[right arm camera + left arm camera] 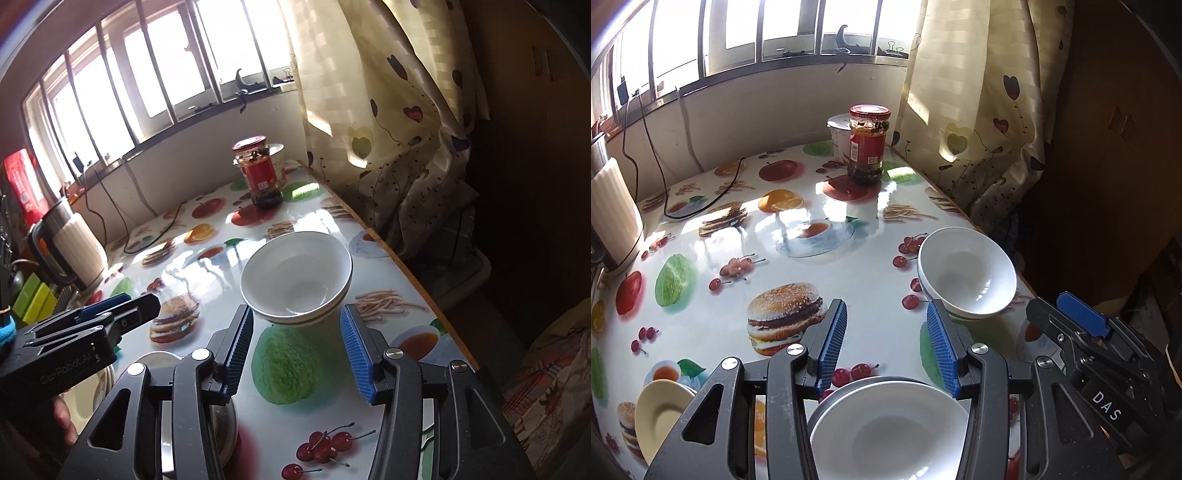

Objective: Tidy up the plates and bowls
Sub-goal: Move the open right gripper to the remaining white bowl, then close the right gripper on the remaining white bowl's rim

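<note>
Two stacked white bowls (967,273) stand near the table's right edge; in the right wrist view the stack (295,277) sits just ahead of my open, empty right gripper (297,332). My left gripper (886,328) is open and empty above the table. Under it a white bowl (886,432) rests in a grey metal dish (831,402). A cream plate (661,413) lies at the lower left. The right gripper's fingers (1078,317) show at the right of the left wrist view.
A red-lidded jar (867,144) and a white tub (840,136) stand at the table's far end. A kettle (74,251) stands left, with a black cable (701,206) on the table. The patterned curtain (979,110) hangs along the right edge.
</note>
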The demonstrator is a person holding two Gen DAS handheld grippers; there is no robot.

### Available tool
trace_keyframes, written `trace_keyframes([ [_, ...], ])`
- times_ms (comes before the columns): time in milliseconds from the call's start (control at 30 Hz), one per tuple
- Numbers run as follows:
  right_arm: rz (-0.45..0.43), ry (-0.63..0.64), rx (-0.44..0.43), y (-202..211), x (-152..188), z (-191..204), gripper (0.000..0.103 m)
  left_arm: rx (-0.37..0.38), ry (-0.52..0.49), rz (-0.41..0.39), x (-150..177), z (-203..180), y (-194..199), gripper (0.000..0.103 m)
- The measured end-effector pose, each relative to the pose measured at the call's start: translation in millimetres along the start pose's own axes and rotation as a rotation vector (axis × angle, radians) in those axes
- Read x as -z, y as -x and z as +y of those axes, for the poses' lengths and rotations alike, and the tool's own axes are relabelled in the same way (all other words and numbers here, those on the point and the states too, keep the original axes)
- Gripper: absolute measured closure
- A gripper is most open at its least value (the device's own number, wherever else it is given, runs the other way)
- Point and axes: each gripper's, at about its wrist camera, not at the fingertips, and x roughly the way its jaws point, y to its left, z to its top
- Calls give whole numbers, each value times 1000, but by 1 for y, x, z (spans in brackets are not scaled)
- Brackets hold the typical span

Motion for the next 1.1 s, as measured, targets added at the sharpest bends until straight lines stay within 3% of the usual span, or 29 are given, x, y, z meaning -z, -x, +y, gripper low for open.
trace_keyframes([
  [333,22,-18,58,-28,-21,-27,53,0,20,47,-22,-4,-36,56],
  [867,88,2,55,-76,-28,-35,53,5,-1,130,-30,-18,-76,56],
  [1100,104,6,54,-88,-29,-38,61,-5,-16,148,-32,-23,-85,57],
])
